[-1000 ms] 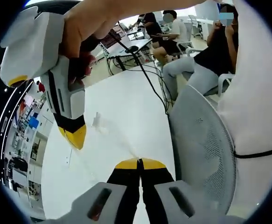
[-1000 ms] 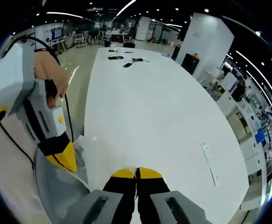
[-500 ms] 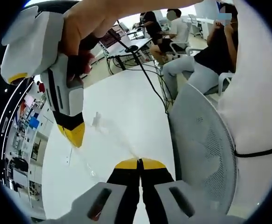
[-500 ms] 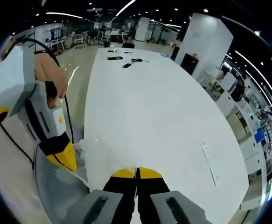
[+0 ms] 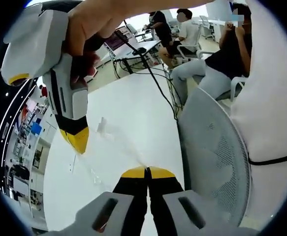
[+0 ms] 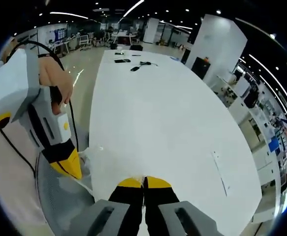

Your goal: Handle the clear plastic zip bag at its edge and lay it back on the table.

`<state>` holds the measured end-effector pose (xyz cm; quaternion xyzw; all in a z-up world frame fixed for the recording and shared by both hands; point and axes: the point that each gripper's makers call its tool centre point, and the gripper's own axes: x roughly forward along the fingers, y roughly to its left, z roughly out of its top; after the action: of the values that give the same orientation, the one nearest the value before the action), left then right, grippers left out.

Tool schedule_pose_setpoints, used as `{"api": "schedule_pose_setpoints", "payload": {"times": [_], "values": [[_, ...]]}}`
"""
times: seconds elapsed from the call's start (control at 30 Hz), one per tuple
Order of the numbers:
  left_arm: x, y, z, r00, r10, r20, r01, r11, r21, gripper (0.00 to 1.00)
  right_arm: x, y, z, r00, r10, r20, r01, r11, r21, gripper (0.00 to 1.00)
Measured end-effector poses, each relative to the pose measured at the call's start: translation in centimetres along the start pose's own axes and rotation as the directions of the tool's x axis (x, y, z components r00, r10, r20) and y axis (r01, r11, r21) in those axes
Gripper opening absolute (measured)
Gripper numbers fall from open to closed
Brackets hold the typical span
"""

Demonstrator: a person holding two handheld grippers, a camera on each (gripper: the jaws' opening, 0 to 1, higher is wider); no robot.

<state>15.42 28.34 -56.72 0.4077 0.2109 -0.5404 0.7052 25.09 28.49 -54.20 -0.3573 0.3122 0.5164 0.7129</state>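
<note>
Both claws, left (image 5: 146, 170) and right (image 6: 143, 181), pinch the zip bag (image 5: 114, 142) taut.

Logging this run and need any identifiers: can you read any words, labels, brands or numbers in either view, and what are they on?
No text reads in either view.
Strip on the white table: a small strip near the right edge, too small to read.
Clear zip bag: no print to be seen.
Left gripper and right gripper: plain yellow, black and white, no label.
Room shelves: coloured items, blurred.
</note>
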Motion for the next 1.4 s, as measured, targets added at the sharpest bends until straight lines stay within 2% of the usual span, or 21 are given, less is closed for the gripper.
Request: {"api": "schedule_pose_setpoints", "payload": {"times": [0.63,1.03,1.4], "values": [[-0.2,1.0,-0.3,0.999,0.050,0.005,-0.049,0.998,-0.032,0.00,0.0,0.0,0.5,0.999,-0.040,-0.016,0.038,0.997,-0.065,0.00],[-0.4,1.7,-0.2,0.998,0.061,0.007,-0.060,0.997,-0.051,0.00,0.4,0.6,0.6,1.000,-0.028,-0.008,0.027,0.998,-0.057,0.00],[-0.1,1.0,0.0,0.999,0.031,0.016,-0.030,0.997,-0.064,0.00,0.5,-0.7,-0.4,0.999,-0.040,-0.006,0.040,0.999,-0.026,0.00]]}}
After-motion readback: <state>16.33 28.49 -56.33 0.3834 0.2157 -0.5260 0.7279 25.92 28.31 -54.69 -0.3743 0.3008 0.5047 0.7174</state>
